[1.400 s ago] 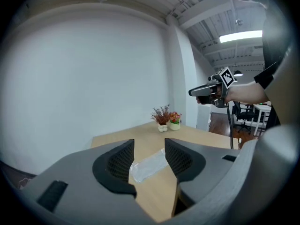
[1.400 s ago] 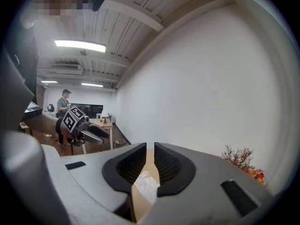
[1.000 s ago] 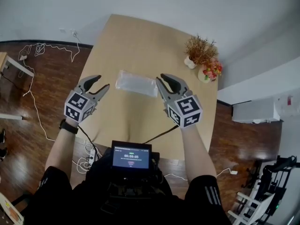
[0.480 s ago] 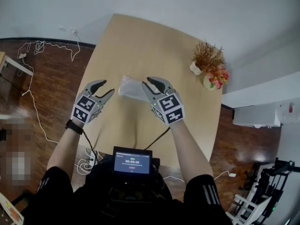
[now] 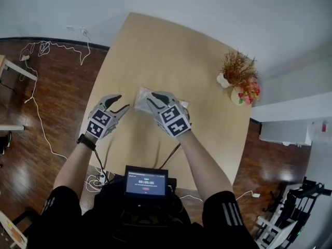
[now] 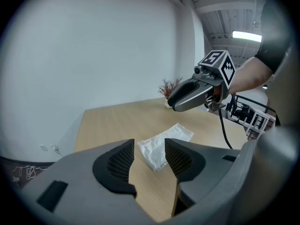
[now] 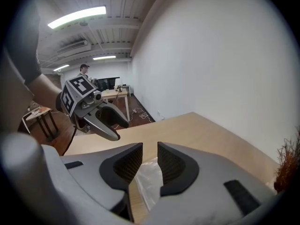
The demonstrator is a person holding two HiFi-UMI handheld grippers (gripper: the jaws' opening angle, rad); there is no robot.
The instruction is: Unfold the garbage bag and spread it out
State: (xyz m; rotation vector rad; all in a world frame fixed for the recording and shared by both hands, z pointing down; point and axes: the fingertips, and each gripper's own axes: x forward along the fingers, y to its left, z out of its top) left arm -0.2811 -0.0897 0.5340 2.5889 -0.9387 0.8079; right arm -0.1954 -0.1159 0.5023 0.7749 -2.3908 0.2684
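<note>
Lowering left gripper (image 5: 123,102) and right gripper (image 5: 150,96) toward garbage bag (image 5: 141,94) on table (image 5: 171,51); holding left jaws apart, empty; just opening right jaws, empty.

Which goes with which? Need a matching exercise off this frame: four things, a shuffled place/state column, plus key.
Things:
1. garbage bag
2. left tool
3. dried plant
4. screen

Places or states:
A. lit, off the table, nearest the camera
B. jaws apart, nothing gripped
C. folded flat, mid-table
D. by the table's right edge, next to a pot of flowers

Pairs: 1-C, 2-B, 3-D, 4-A
</note>
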